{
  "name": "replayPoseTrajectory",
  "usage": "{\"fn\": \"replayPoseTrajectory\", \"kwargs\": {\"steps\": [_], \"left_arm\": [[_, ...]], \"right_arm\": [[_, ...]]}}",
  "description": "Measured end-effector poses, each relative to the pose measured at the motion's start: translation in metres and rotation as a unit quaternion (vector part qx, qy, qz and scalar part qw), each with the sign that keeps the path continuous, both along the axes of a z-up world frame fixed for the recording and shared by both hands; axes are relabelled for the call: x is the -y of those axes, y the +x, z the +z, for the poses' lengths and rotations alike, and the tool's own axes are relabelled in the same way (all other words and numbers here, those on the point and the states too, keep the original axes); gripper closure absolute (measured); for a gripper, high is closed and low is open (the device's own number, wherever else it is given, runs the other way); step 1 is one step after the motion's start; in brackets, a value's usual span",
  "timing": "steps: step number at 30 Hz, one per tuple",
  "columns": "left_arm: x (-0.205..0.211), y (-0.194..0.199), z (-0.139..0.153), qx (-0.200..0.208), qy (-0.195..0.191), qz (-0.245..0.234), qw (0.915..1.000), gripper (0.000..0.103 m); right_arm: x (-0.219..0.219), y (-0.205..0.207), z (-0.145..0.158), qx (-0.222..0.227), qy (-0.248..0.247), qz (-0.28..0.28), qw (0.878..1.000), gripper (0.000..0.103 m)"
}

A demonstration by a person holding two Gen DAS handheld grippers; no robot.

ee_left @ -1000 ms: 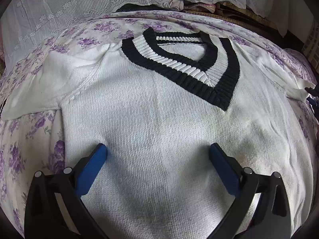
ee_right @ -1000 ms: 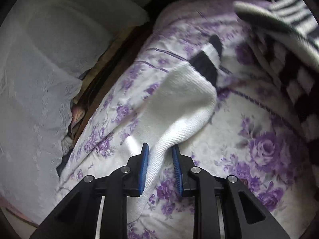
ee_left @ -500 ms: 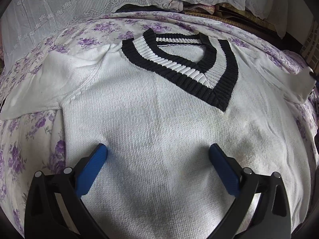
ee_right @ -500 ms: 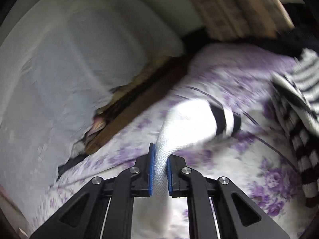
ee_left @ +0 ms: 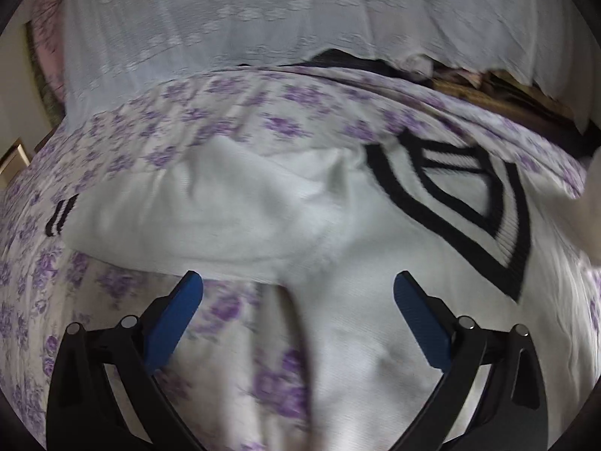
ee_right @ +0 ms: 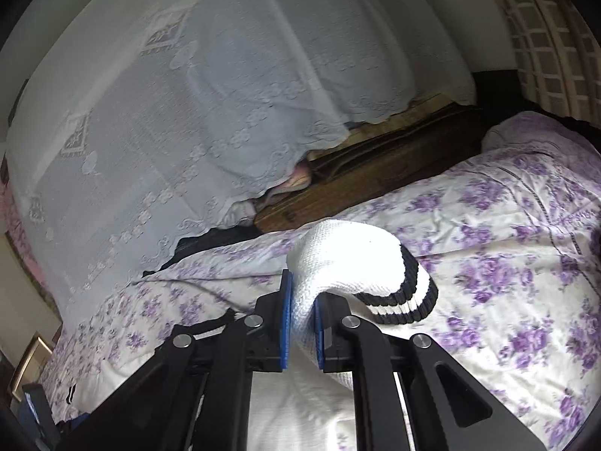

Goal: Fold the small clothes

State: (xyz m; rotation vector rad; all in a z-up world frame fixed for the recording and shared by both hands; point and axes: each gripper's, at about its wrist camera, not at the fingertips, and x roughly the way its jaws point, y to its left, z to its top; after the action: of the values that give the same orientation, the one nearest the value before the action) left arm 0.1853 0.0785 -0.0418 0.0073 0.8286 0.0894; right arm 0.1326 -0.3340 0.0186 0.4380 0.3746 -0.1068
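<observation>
A white knit sweater (ee_left: 375, 263) with a black-and-white striped V-neck (ee_left: 469, 203) lies flat on a purple-flowered bedspread (ee_left: 233, 120). Its left sleeve (ee_left: 180, 210) stretches out to the left and ends in a striped cuff (ee_left: 60, 213). My left gripper (ee_left: 298, 291) hovers open above the sweater's left side edge, nothing between its blue pads. In the right wrist view my right gripper (ee_right: 302, 319) is shut on the right sleeve (ee_right: 338, 255), lifted off the bed. That sleeve's striped cuff (ee_right: 405, 297) droops over to the right of the fingers.
White lace cloth (ee_right: 188, 112) covers a bulky pile behind the bed. A brown wooden board (ee_right: 375, 173) and dark items lie between it and the bedspread (ee_right: 507, 263). A checked curtain (ee_right: 544, 37) hangs at the far right. A framed object (ee_left: 15, 158) shows at the left edge.
My right gripper closed on the right sleeve, lifted it and rolled, so the cuff now hangs over. My left gripper moved left from the sweater's middle to its left edge.
</observation>
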Motion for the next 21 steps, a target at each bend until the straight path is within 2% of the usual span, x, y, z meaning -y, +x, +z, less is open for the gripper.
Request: {"fn": "replayPoseTrajectory", "kwargs": {"steps": [6,15,21], "left_arm": [[-0.036,0.015,-0.015,-0.036,-0.065,0.048,0.9961,0.004],[-0.025,0.010,-0.016,-0.025,-0.033,0.041,0.9983,0.004],[-0.029,0.012,-0.020,-0.032,-0.040,0.051,0.9974,0.004]], "right_arm": [[-0.041,0.013,0.011,0.001,-0.014,0.031,0.999,0.092],[-0.110,0.033,0.018,-0.001,-0.033,0.085,0.996,0.092],[-0.156,0.046,0.003,-0.019,-0.054,0.115,0.992,0.092]]}}
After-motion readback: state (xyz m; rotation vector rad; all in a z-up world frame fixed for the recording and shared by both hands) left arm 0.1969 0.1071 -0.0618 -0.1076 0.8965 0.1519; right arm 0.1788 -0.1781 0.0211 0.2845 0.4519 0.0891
